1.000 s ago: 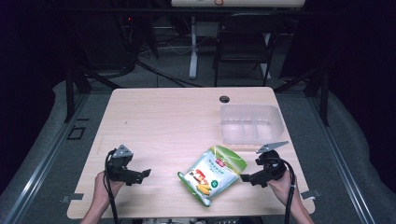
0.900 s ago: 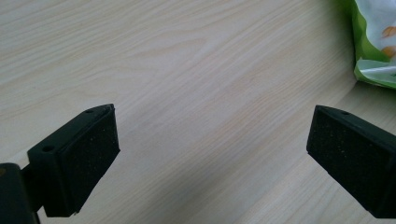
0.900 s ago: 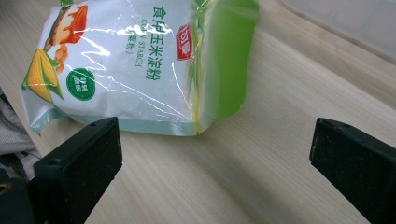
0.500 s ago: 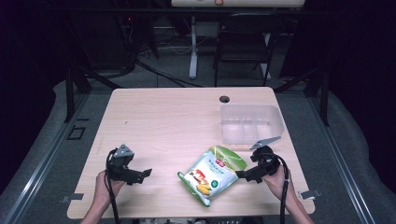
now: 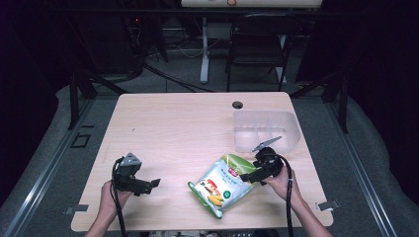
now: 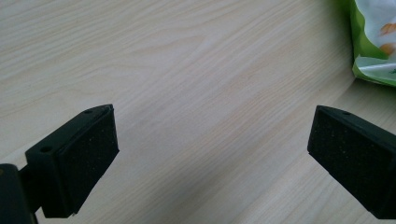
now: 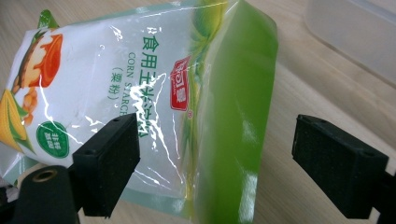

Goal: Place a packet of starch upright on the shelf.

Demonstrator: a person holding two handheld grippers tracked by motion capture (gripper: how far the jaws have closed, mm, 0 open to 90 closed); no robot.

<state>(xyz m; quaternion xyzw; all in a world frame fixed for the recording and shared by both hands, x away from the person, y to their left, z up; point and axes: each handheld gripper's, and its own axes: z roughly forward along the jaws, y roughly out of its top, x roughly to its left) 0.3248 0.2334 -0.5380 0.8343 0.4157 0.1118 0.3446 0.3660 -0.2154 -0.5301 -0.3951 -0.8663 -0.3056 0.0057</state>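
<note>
Corn starch fills a green-and-white plastic pouch printed with yellow corn cobs and a red label, and that pouch lies flat on the pale wooden table, near its front edge and right of the middle. Just behind the pouch and to its right stands a clear, shallow plastic tray with inner dividers; the two are near each other but apart.

At the pouch's right end sits the right gripper, held in a hand that comes up from the front edge. In the right gripper view its jaws stand wide on either side of the pouch's green folded end, one black pad over the printed face and the other out over bare wood beside it. These jaws have just been closing a little, with the pouch between them, yet the pads do not press on it.

Well to the left of the pouch the left gripper rests low over the table, pointing toward the pouch. In the left gripper view its jaws gape wide with bare wood between them, and a corner of the pouch shows beyond.
</note>
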